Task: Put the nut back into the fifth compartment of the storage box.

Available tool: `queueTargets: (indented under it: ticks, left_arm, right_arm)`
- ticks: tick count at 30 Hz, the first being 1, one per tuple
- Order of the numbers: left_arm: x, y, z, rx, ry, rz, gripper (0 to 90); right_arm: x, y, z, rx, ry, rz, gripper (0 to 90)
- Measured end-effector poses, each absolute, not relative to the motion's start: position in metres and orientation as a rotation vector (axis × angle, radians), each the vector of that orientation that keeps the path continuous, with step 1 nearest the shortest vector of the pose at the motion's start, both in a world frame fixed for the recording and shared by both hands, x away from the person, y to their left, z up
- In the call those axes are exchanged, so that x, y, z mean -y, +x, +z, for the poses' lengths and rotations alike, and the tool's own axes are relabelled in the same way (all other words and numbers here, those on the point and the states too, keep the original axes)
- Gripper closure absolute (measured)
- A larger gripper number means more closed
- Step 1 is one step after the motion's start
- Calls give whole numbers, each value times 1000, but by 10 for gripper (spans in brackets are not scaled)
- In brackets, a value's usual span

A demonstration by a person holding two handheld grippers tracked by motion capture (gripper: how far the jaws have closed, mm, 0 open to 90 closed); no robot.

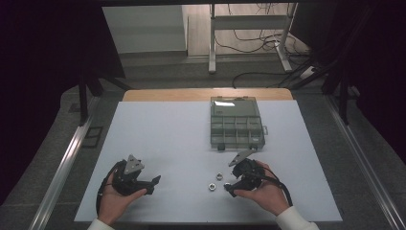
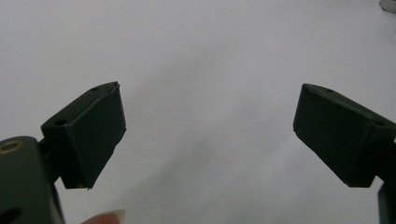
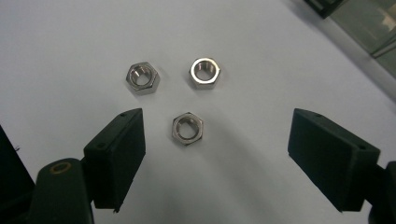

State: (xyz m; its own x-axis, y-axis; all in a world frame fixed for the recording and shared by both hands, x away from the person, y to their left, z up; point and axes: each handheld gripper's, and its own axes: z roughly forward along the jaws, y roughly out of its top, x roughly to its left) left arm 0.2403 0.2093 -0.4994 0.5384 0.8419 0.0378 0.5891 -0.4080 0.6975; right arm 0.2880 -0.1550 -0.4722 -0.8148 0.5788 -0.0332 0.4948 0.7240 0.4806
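Three steel hex nuts lie on the white table: one [image 3: 143,78] at the left, one [image 3: 204,72] beside it, and a nearer one [image 3: 187,127]. My right gripper [image 3: 215,135] is open just above the table, and the nearest nut lies between its jaws, closer to the left one, touching neither. In the high view two nuts [image 1: 210,186] [image 1: 218,176] lie just left of the right gripper [image 1: 231,188]. My left gripper [image 1: 154,184] rests at the front left, also open [image 2: 210,126], with bare table between its fingers.
A closed clear compartment box [image 1: 237,122] stands at the back centre-right of the white table [image 1: 158,134]. A wooden edge [image 1: 206,94] runs along the far side. Beyond it are a frame's legs and cables on the floor.
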Motion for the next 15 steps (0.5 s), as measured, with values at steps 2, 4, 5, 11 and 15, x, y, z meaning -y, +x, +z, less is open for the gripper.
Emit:
queueTargets:
  ticks: [2, 4, 5, 11, 15]
  left_arm:
    - [-209, 240, -500, -1150, 2144, 517, 98]
    - [-208, 240, -500, -1147, 2148, 516, 98]
    - [-208, 240, -500, -1146, 2151, 517, 98]
    - [-208, 240, -500, -1146, 2155, 521, 97]
    - [-209, 240, -500, -1146, 2156, 522, 97]
  right_arm:
    - [152, 289, -476, -2755, 858, 662, 200]
    - [148, 289, -481, -2767, 867, 622, 208]
    - [147, 289, -483, -2770, 868, 613, 212]
    - [138, 291, -493, -2770, 906, 560, 251]
    - [134, 292, -498, -2786, 903, 518, 323]
